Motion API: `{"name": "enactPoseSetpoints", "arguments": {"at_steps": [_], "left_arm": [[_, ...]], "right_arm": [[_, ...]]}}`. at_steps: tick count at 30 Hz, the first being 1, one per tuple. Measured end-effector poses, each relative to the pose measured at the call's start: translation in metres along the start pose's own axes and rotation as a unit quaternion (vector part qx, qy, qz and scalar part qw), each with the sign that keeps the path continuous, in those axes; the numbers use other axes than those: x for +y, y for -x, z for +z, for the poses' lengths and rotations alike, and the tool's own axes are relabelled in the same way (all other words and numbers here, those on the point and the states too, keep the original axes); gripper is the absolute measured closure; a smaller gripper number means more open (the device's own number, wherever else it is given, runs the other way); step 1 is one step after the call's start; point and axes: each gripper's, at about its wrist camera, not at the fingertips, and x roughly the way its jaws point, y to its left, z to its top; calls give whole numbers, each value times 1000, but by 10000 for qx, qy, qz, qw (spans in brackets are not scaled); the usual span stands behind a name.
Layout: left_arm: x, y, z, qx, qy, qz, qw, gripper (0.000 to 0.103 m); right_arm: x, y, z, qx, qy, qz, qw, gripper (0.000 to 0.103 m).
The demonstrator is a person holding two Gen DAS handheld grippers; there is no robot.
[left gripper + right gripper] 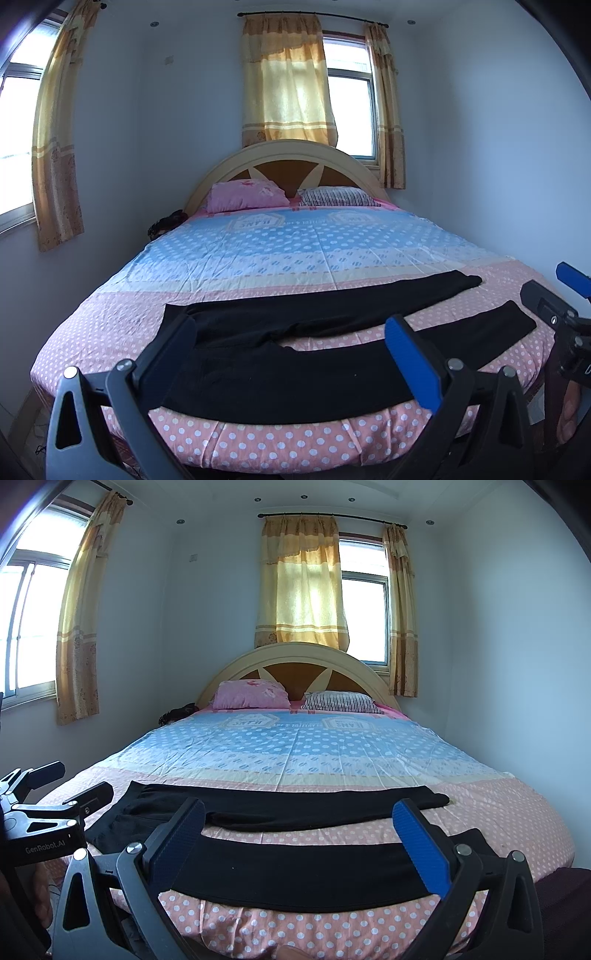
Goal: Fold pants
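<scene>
I am holding the left hand-held gripper (291, 347) and the right hand-held gripper (301, 830) wide open and empty above the black pants (295, 373), which are lying spread flat, legs apart, across the foot of the bed (258, 443).

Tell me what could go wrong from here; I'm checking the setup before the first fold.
1. The near leg of the black pants runs along the bed's front edge; a careless pull could drag it off.
2. The legs are splayed apart, so the fold may come out skewed.
3. Left tool and right tool are open and close together; they might collide.
</scene>
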Motion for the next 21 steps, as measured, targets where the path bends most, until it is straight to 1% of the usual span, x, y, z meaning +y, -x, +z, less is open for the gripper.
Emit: {"name": "enactPoseSetpoints", "arguments": {"at_steps": [21], "left_arm": [[4,0,-2,24,5,6,10000,0]], "right_arm": [[-1,-4,-6,43,17,-11,10000,1]]}}
